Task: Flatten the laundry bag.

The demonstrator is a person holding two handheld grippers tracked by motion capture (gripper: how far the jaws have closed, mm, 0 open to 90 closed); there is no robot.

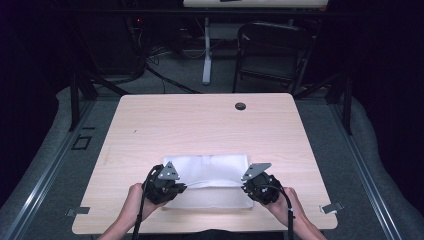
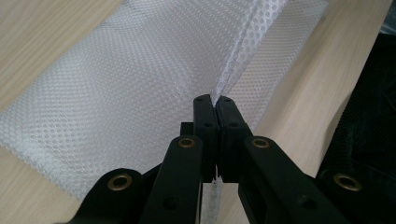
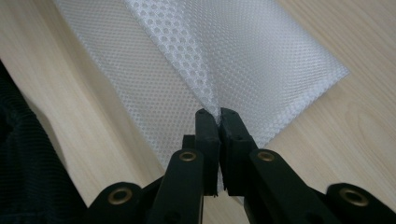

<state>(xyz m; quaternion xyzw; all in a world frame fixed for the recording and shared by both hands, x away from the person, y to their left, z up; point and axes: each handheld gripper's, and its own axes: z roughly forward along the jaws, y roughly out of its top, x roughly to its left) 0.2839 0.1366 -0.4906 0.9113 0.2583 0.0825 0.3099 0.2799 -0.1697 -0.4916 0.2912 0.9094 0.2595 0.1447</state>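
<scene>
My left gripper (image 2: 214, 105) is pinched tight on a raised fold of the white mesh cloth (image 2: 140, 79), and my right gripper (image 3: 218, 116) is clamped on the same cloth's fold (image 3: 196, 60) at its other end. In the high view the left gripper (image 1: 165, 182) sits at about eight o'clock of the cloth (image 1: 210, 170) and the right gripper (image 1: 260, 182) at about four o'clock, both at the near edge. The cloth lies folded on the wooden table (image 1: 200, 125), its long axis running nine to three o'clock, straight from one gripper to the other. The rest of the cloth spreads away from me toward twelve o'clock. I judge the next fold must carry this held edge toward twelve, both hands moving evenly, since each is equally near its own corner.
</scene>
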